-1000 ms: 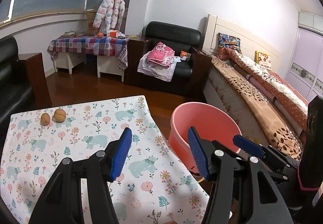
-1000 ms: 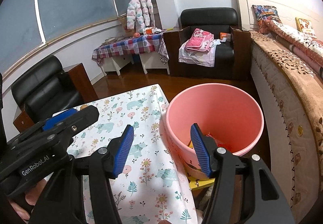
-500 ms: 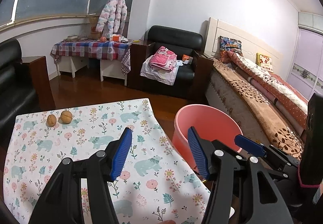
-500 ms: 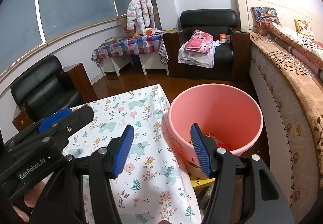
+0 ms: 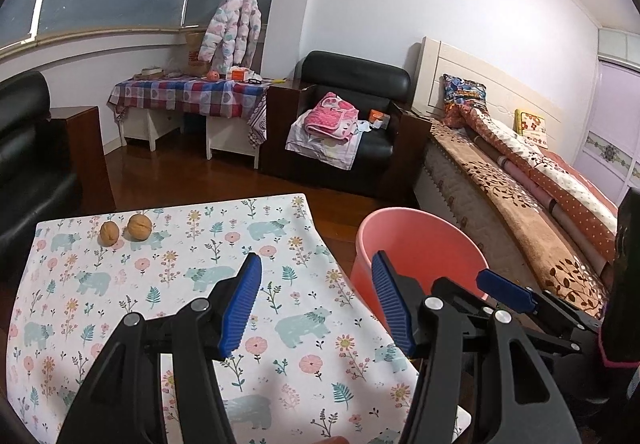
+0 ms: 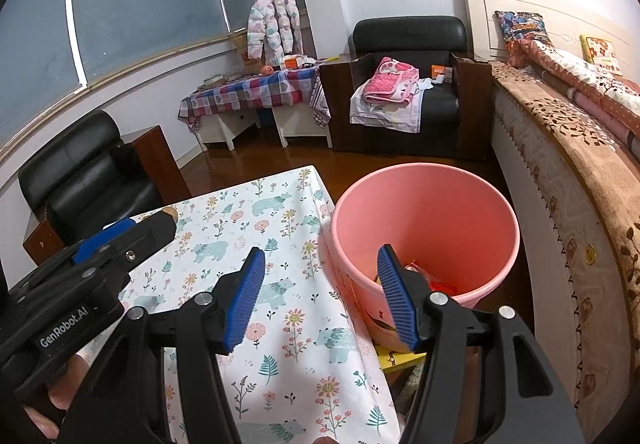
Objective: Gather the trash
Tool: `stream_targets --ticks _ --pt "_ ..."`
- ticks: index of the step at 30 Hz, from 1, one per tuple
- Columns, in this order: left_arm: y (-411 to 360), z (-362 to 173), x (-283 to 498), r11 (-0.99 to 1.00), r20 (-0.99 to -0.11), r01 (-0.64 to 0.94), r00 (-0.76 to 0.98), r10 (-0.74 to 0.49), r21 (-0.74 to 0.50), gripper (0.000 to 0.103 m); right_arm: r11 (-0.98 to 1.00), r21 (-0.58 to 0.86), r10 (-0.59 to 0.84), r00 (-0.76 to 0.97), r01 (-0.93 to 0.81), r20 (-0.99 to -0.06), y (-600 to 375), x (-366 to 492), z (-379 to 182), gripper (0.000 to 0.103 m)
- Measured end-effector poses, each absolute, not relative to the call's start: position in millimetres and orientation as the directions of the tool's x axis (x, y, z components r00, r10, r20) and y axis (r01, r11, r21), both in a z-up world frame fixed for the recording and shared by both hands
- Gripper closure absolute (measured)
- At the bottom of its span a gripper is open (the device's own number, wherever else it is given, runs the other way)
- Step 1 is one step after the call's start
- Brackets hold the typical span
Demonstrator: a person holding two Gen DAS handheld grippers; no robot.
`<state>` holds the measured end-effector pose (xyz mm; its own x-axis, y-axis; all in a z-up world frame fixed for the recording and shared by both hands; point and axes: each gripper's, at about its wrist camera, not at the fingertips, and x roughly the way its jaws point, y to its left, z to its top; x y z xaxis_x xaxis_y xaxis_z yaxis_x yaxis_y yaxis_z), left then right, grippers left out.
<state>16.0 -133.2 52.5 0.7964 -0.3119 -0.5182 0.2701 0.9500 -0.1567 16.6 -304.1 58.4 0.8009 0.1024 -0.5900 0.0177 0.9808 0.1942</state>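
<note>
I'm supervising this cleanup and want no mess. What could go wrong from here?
The two walnuts sit near the table's far edge; a clumsy pinch by the open left gripper could roll them off. The pink bucket stands below the table edge, so a release short of its rim would probably miss.

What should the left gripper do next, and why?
Probably reach forward to the nearer of the two walnuts at the table's far left: the left gripper is open and empty, and the pink bucket waits beside the table.
</note>
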Motion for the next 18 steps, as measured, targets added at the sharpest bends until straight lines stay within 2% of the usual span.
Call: stream_targets --ticks 5,18 --pt "-131.6 49.2 19.4 0.952 -0.525 0.262 0.794 -0.307 -0.160 0.050 0.981 0.192 0.106 0.800 0.011 -0.590 -303.0 16.4 57.6 0.044" --pt "-129.4 45.1 23.3 0.952 -0.534 0.261 0.787 -0.307 -0.163 0.050 0.980 0.196 0.112 0.791 0.011 -0.601 -301.7 20.7 51.4 0.044"
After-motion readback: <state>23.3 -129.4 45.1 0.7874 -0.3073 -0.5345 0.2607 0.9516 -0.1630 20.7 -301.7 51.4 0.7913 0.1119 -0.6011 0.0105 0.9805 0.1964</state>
